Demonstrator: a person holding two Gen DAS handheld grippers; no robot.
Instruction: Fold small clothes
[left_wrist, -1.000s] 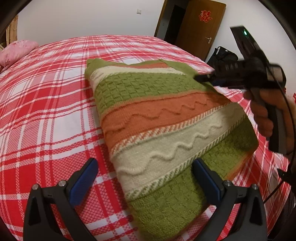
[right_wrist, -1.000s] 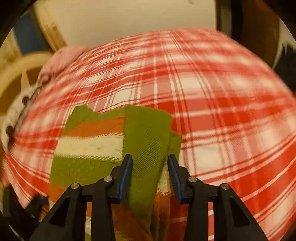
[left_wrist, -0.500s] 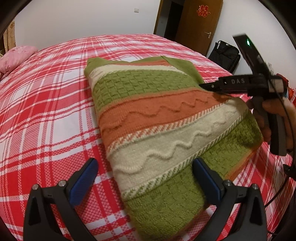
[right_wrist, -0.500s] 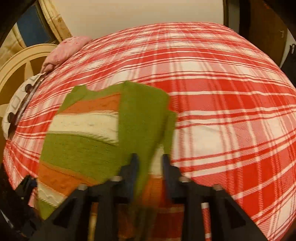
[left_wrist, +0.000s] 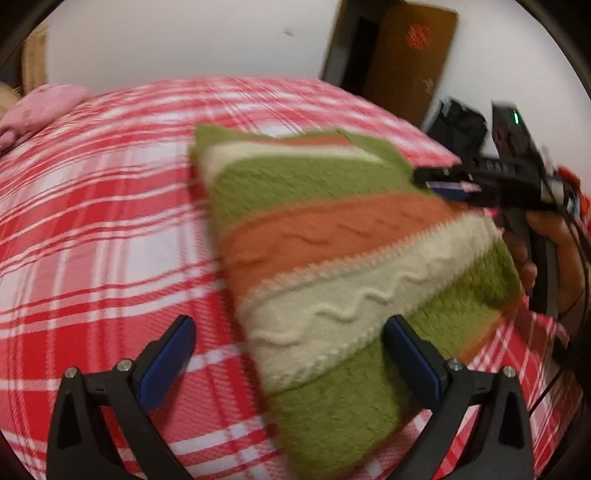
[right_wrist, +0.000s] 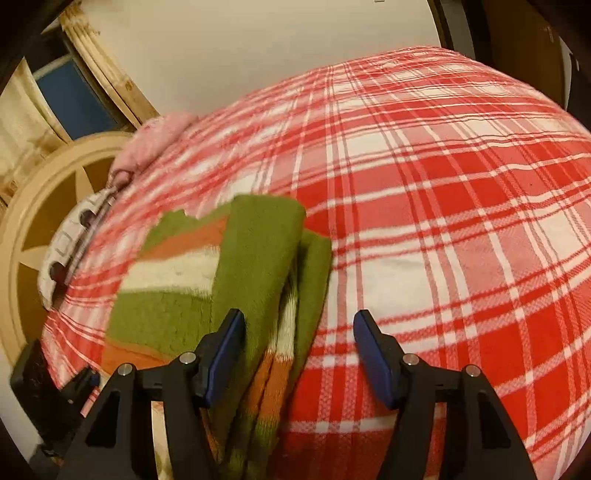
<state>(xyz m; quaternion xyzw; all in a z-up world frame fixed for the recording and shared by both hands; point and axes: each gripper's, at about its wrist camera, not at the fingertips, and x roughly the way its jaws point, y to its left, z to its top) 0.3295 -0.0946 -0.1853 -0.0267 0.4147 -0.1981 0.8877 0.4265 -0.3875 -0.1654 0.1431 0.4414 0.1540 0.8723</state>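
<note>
Sweater (left_wrist: 354, 266), striped green, orange and cream, folded into a thick block on the red plaid bed (left_wrist: 110, 229), near the edge closest to both tools. Pink pillow (left_wrist: 40, 107) far beyond the sweater, at the head of the bed.

Left gripper (left_wrist: 288, 354) low over the near end of the sweater, fingers (left_wrist: 166, 354) spread wide and pinching nothing; one over bare plaid, the other over the green band. Right gripper (right_wrist: 299, 350) at the sweater's other side, fingers (right_wrist: 225, 350) also spread, empty, straddling the loose layered edge where a green flap lies doubled over the stripes. Also visible from the left camera against the sweater's far right corner.

Seems a fold freshly laid, with tidying or one more fold left.

Risks from here:
- Thick knit likely springy; top flap may lift or slide open with nothing pinning it.
- Several layers stacked at the right edge; closing there could catch only the upper ones and pull the stack askew.
- Snagging the plaid cover along with the wool, dragging the whole block.
- Sweater close to the bed edge; a push from the far side could tip it over.
- Heavy blur in both views, so edges hard to judge.
</note>
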